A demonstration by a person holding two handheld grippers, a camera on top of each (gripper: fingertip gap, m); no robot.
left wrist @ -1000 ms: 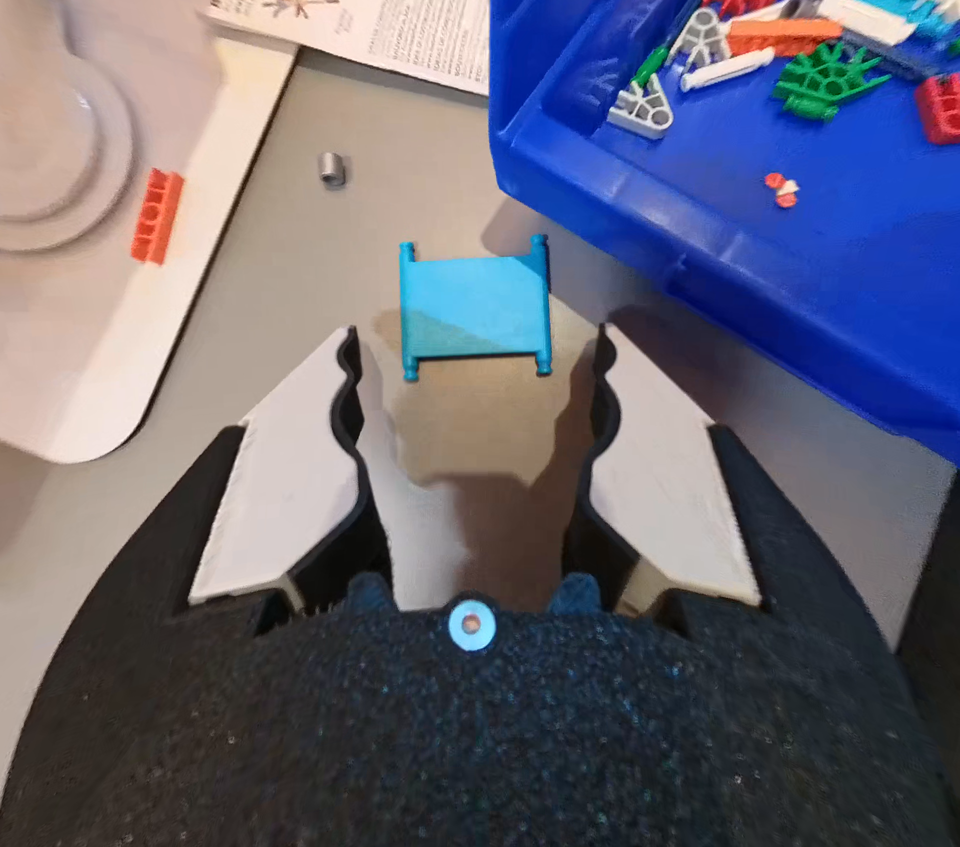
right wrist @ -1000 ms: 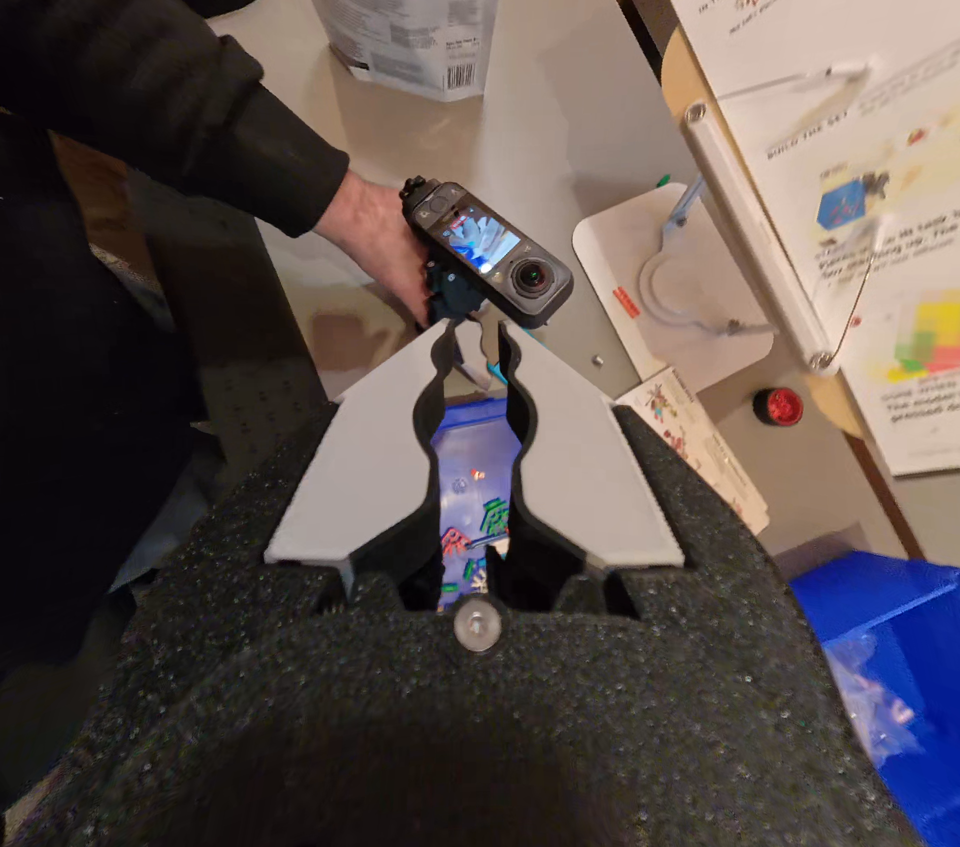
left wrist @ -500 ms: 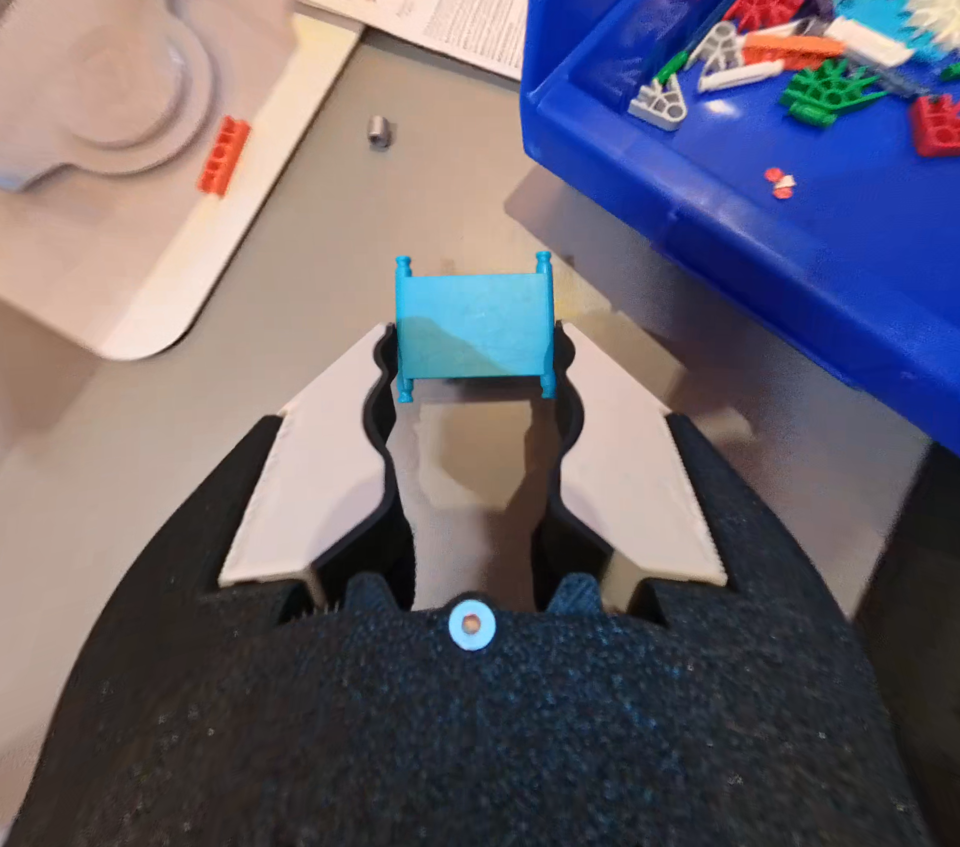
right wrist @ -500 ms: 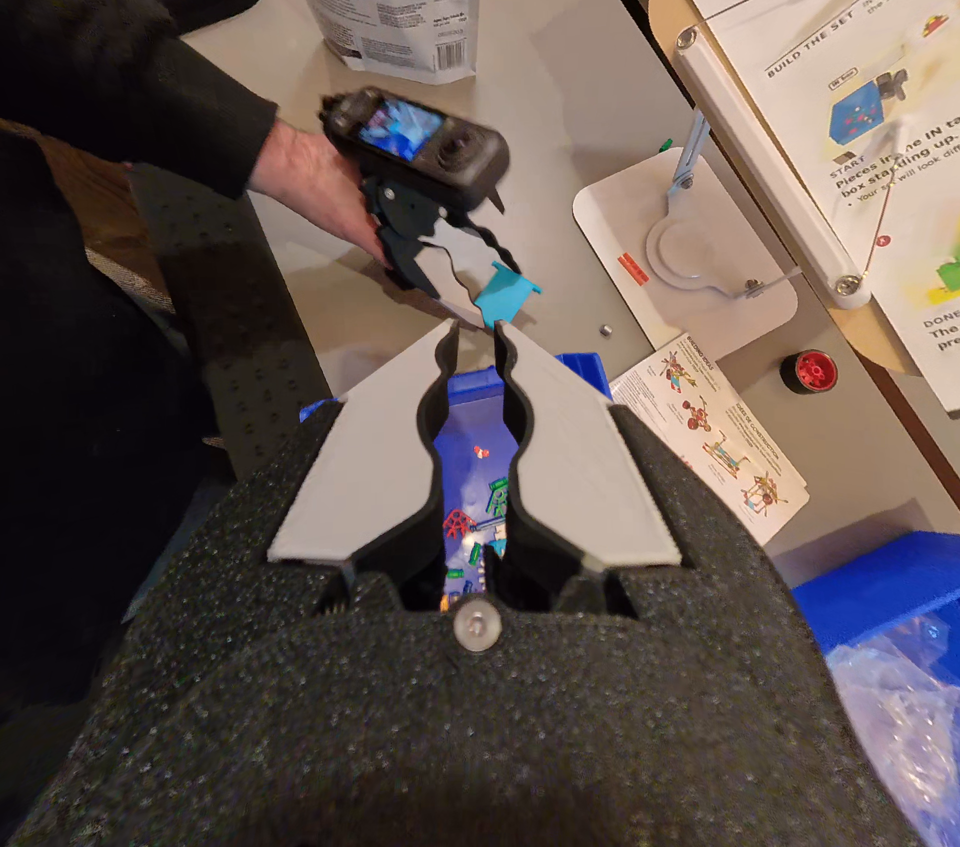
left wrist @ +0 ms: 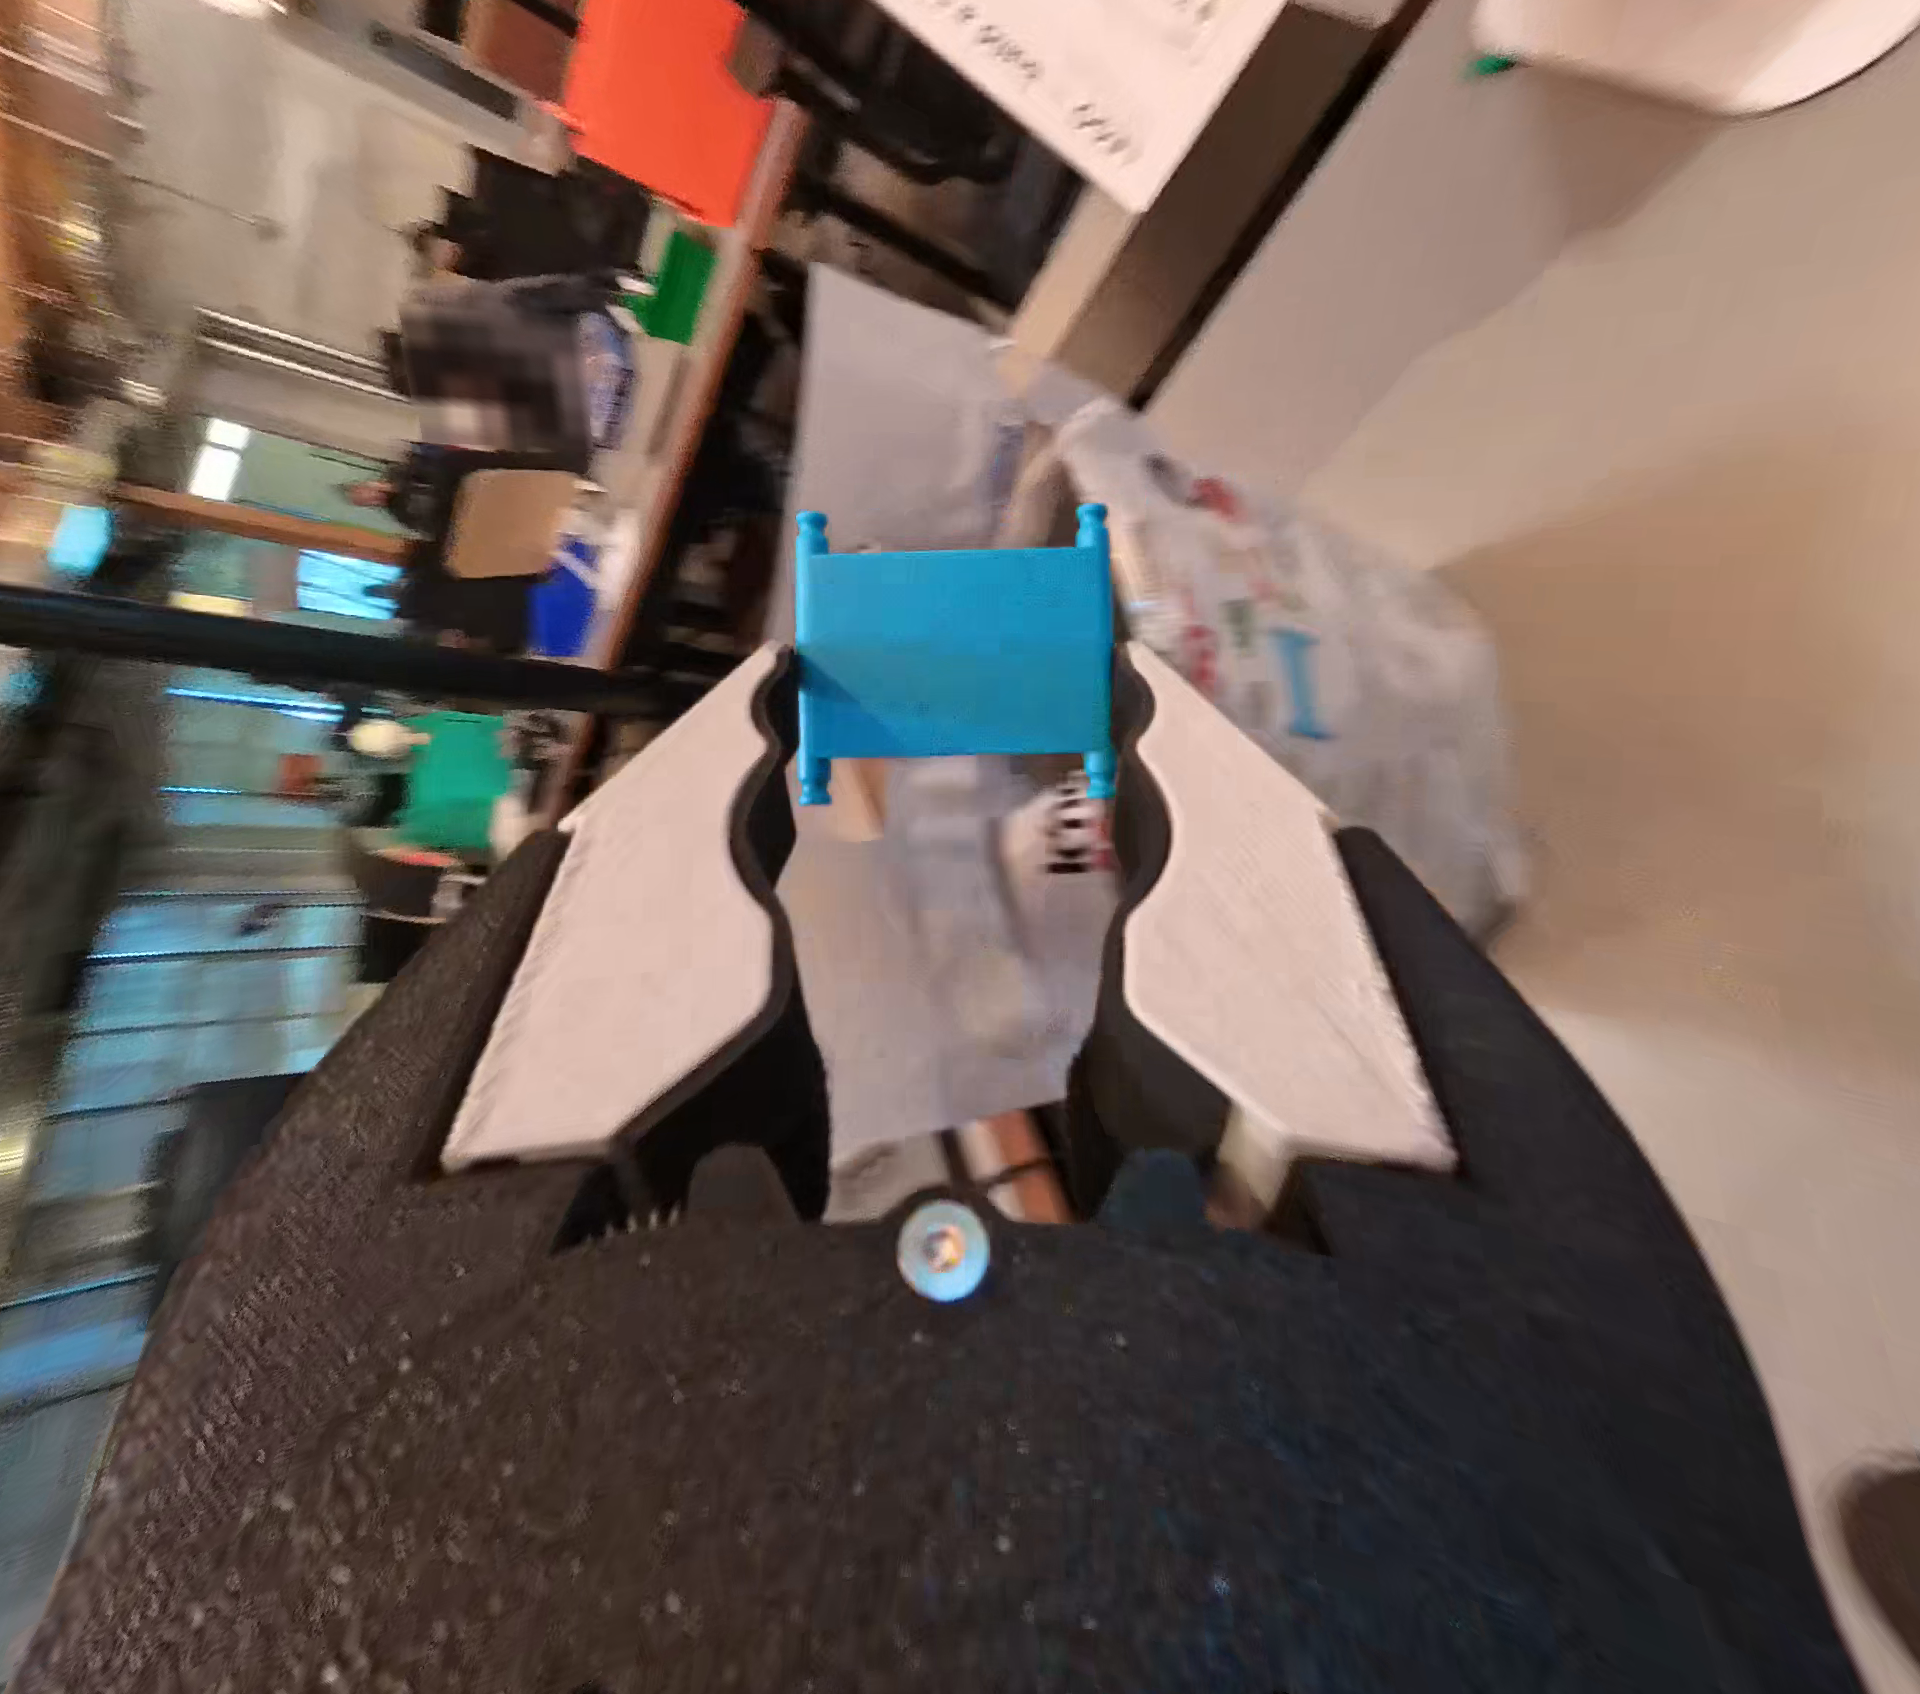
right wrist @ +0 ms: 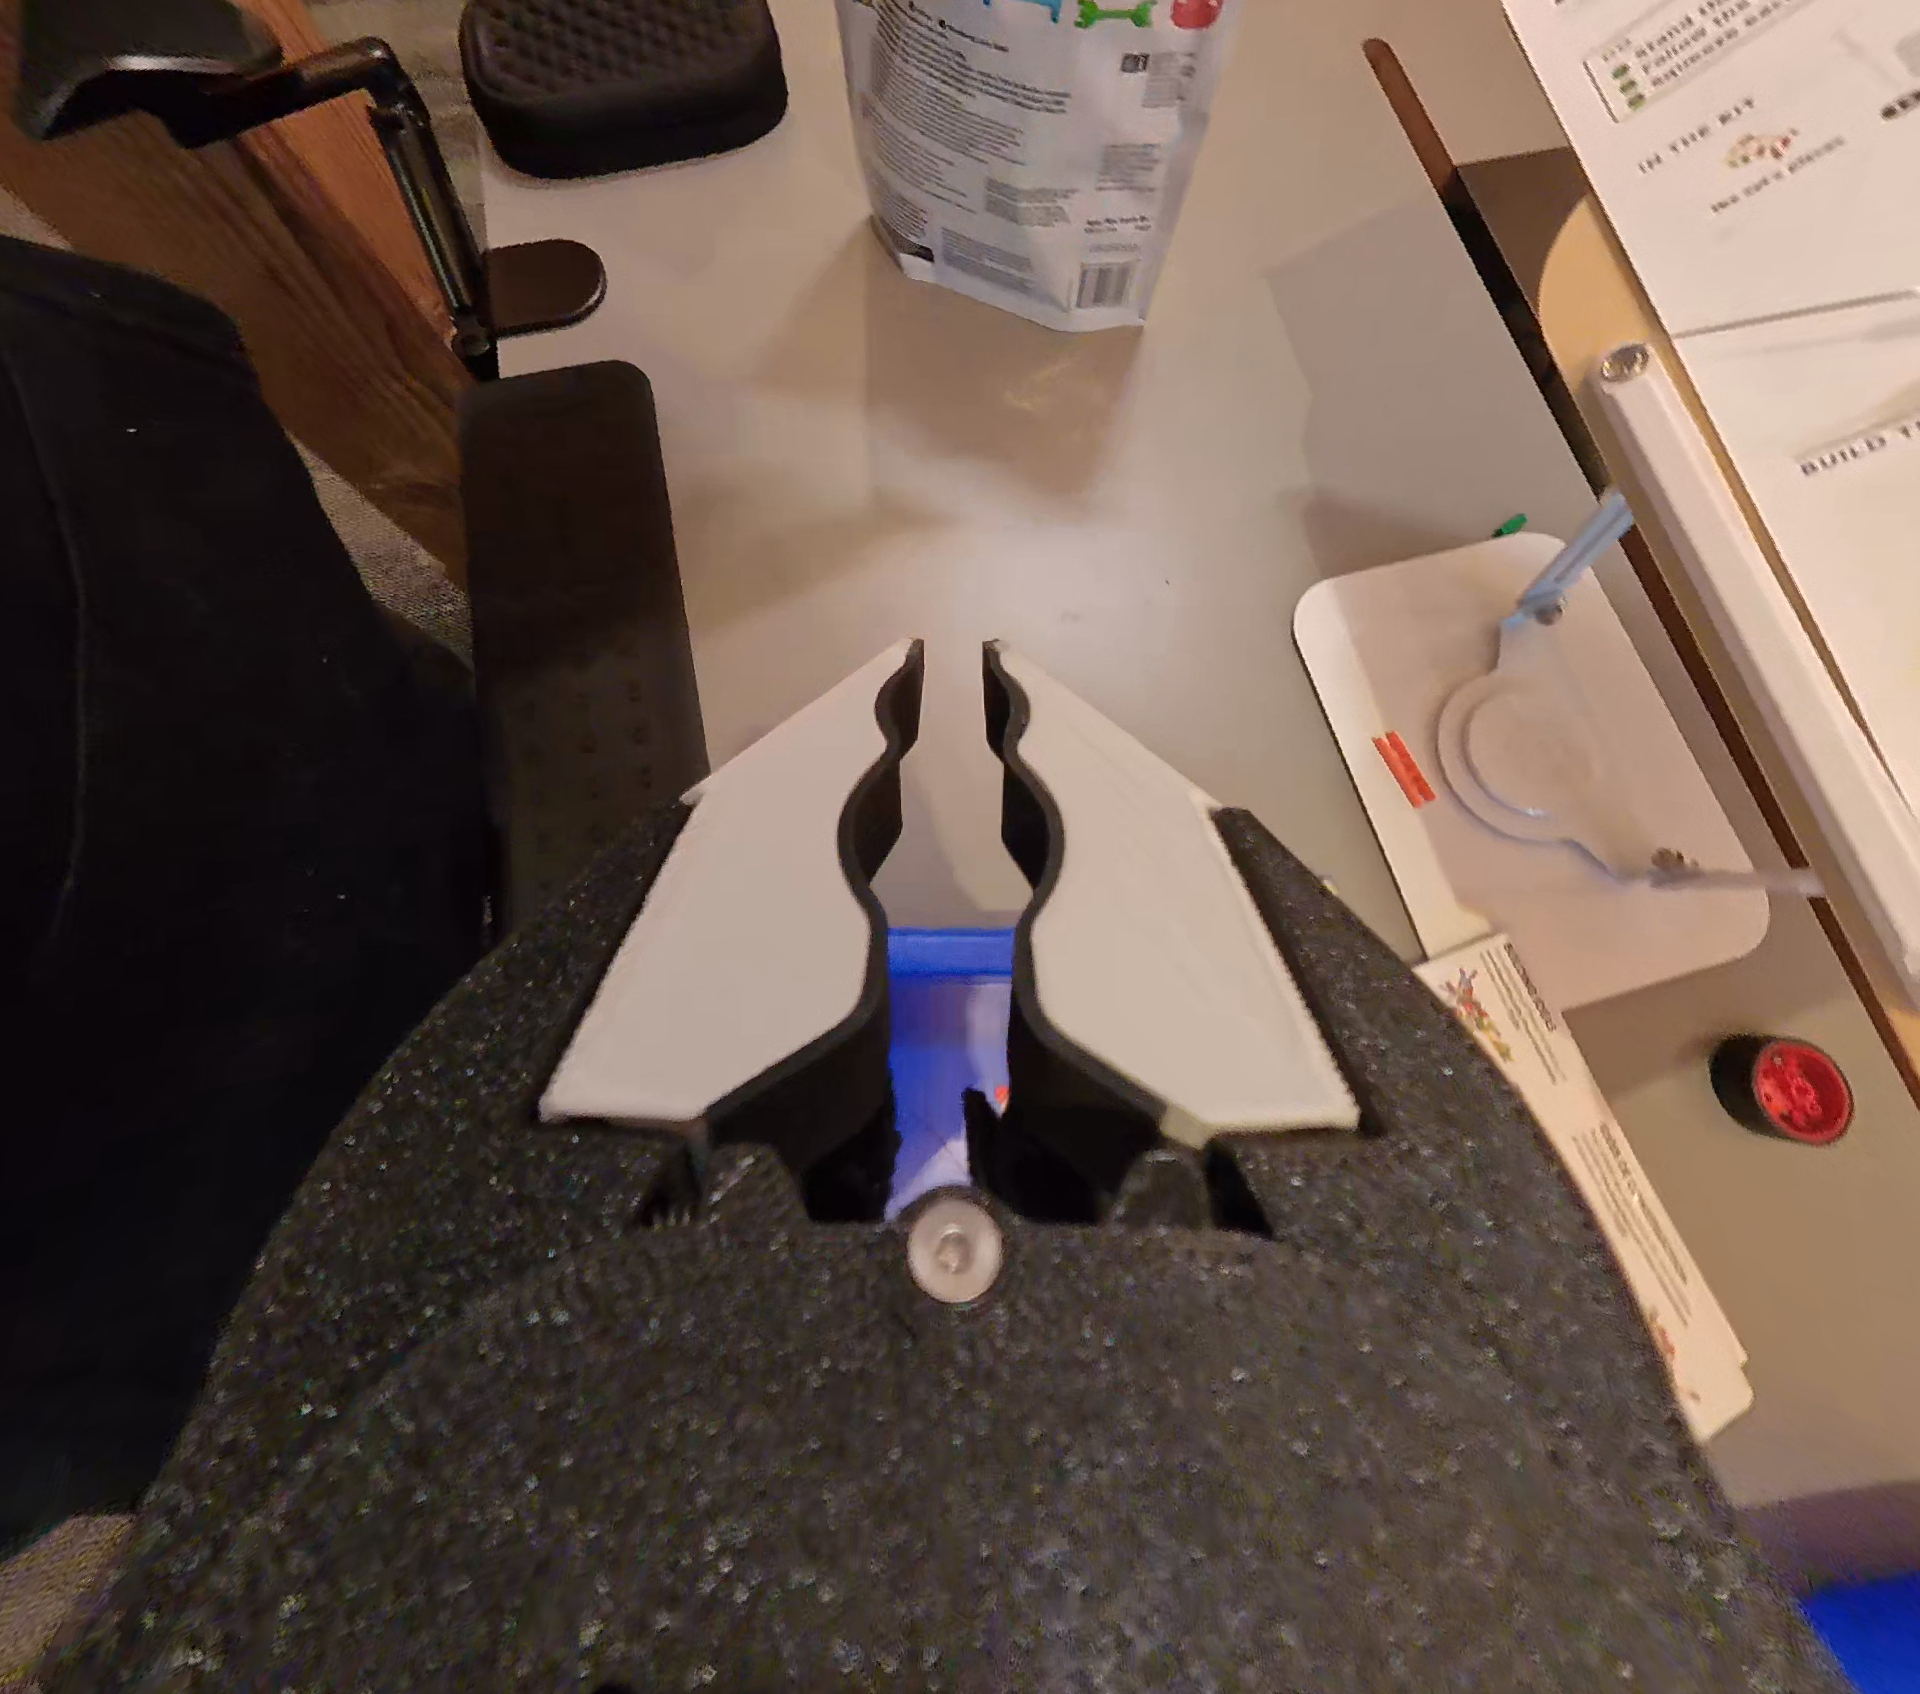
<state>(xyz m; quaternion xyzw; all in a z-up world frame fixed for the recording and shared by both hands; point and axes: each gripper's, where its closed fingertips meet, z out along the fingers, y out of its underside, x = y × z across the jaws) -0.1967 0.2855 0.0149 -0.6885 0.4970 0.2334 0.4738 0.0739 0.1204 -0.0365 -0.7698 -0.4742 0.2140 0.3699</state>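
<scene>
My left gripper (left wrist: 954,668) is shut on a light blue square panel (left wrist: 951,657) with small pegs at its corners. It holds the panel by its two side edges, up in the air and tilted toward the room. The view behind it is blurred. My right gripper (right wrist: 953,652) is shut with only a thin slit between its fingertips and holds nothing. It hovers over the grey table (right wrist: 1039,449), above the rim of a blue bin (right wrist: 951,948) that shows between its fingers. The left gripper does not show in the right wrist view.
A printed parts bag (right wrist: 1039,34) stands at the far side of the table, also blurred in the left wrist view (left wrist: 1299,657). On the right are a white stand base (right wrist: 1507,761), an instruction board (right wrist: 1766,190), a booklet (right wrist: 1558,1125) and a red wheel (right wrist: 1782,1088). A black armrest (right wrist: 582,605) lies left. Tip to tip, the grippers are about 30 centimeters apart.
My left gripper closed on the blue panel on the table, lifted it and swung up toward the room, leaving the right wrist view. The right gripper stayed shut and shifted slightly.
</scene>
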